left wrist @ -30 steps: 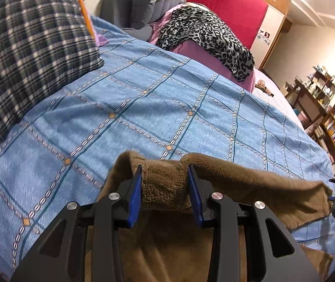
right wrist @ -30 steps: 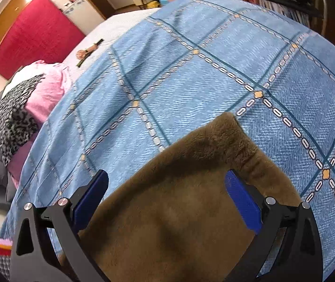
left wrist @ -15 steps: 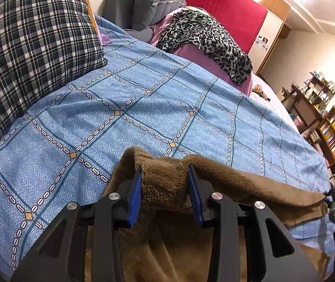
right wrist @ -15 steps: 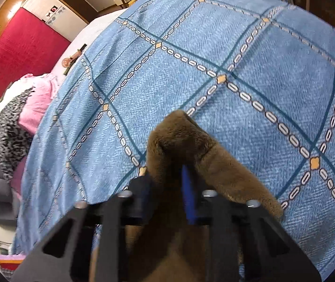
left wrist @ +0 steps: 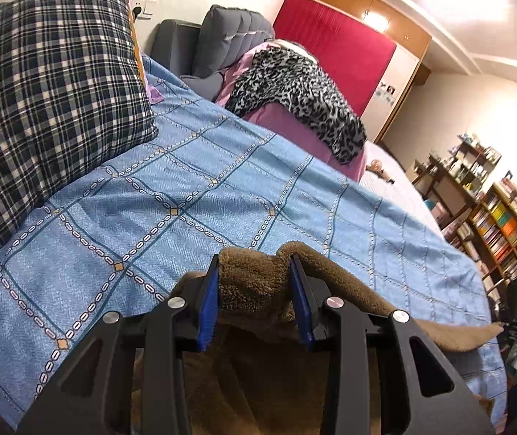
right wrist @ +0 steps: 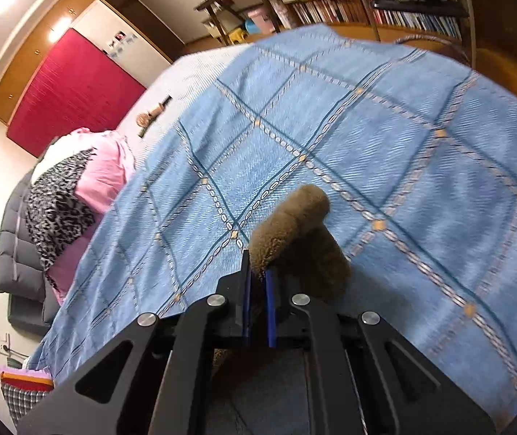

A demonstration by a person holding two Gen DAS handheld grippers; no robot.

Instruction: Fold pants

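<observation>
L gripper clamped on bunched edge of brown fleece pants; R gripper pinched tight on another fold. Pants lifted over blue patterned bedspread. Beyond: plaid pillow, leopard-print blanket.

Blue bedspread lies open ahead. Plaid pillow blocks far left; leopard-print pile crowds the far end; bookshelves wall the right.

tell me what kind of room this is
Most likely a home bedroom: a bed under a blue patterned bedspread, a plaid pillow by a grey padded headboard, and packed bookshelves along the wall.
</observation>
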